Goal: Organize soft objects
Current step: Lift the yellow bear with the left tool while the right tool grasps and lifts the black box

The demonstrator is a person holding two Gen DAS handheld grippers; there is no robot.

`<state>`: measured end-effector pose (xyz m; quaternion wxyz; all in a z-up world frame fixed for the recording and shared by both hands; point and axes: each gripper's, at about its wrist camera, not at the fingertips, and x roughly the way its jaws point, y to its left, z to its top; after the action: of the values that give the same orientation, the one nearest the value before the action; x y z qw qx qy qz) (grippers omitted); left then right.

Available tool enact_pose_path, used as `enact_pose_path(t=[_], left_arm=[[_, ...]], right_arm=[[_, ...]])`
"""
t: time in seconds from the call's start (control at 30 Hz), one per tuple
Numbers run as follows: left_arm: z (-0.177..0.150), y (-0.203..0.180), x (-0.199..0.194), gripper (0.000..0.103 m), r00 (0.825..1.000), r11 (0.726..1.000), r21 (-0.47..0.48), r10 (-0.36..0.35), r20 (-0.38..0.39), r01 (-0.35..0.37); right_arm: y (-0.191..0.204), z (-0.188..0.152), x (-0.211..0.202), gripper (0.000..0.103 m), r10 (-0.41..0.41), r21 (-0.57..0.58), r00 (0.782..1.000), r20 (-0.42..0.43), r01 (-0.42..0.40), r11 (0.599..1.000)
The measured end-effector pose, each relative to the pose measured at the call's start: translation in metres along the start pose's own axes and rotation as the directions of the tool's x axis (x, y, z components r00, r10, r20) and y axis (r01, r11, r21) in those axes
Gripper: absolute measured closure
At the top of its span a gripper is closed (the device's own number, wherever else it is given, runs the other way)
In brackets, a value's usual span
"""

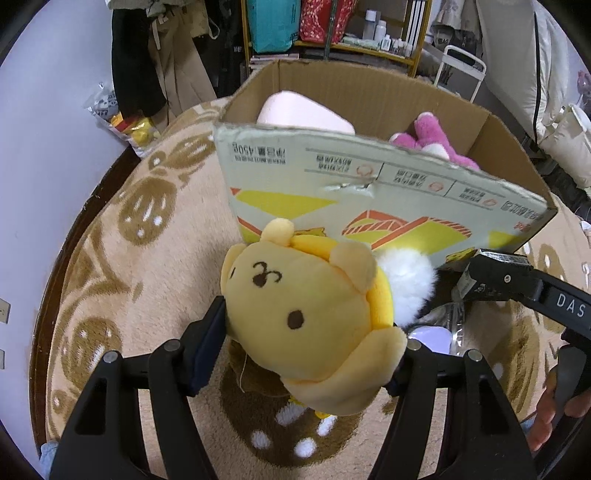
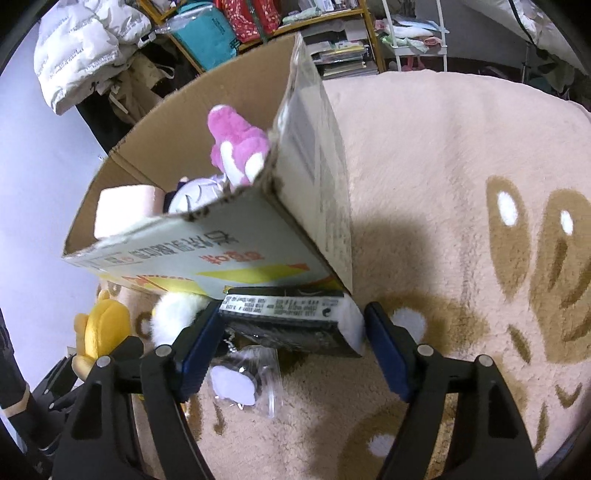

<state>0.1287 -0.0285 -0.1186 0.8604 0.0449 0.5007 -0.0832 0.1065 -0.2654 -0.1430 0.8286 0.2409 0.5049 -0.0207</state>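
Observation:
A yellow bear plush [image 1: 295,306] is pinched at the head between the pads of my left gripper [image 1: 306,332], just above the carpet in front of the cardboard box [image 1: 369,192]. The bear [image 2: 103,321] also shows at the far left of the right wrist view. Inside the box [image 2: 221,254] lie a pink plush [image 1: 432,136] [image 2: 236,144] and a pale pink cushion [image 1: 303,110] [image 2: 125,206]. My right gripper [image 2: 293,321] [image 1: 517,284] is closed on a black labelled package [image 2: 288,325] with white fluff at its ends, close to the box's near corner.
A beige carpet with a brown pattern [image 2: 461,184] covers the floor. A clear plastic bag with a white disc [image 2: 240,380] lies under the package. Shelves with bags [image 1: 332,26], hanging clothes [image 1: 166,55] and a white jacket [image 2: 85,44] stand behind the box. A hand [image 1: 546,413] holds the right gripper.

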Motion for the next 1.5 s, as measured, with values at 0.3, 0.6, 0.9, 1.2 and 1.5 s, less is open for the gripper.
enact_pose_path(t=[0.3, 0.6, 0.9, 1.2, 1.5], left_arm=[[-0.001, -0.001, -0.031, 0.035, 0.996, 1.000, 0.007, 0.000, 0.092, -0.001], [0.002, 0.001, -0.069, 0.035, 0.975, 1.000, 0.010, -0.028, 0.220, 0.027], [0.010, 0.004, -0.111, 0.035, 0.931, 0.999, 0.014, -0.052, 0.361, 0.051], [0.021, -0.003, -0.135, 0.035, 0.884, 0.997, 0.061, -0.071, 0.462, 0.049], [0.039, -0.016, -0.144, 0.035, 0.854, 0.993, 0.111, -0.081, 0.513, 0.028]], right_arm=[[0.005, -0.011, -0.031, 0.022, 0.013, -0.019, 0.998, 0.057, -0.012, 1.000], [0.029, -0.012, -0.068, 0.022, 0.065, -0.060, 0.987, 0.147, -0.056, 0.997], [0.055, -0.009, -0.116, 0.022, 0.134, -0.138, 0.947, 0.292, -0.097, 0.986], [0.066, 0.001, -0.131, 0.022, 0.200, -0.185, 0.910, 0.364, -0.140, 0.973], [0.068, 0.014, -0.128, 0.022, 0.219, -0.190, 0.893, 0.392, -0.154, 0.970]])
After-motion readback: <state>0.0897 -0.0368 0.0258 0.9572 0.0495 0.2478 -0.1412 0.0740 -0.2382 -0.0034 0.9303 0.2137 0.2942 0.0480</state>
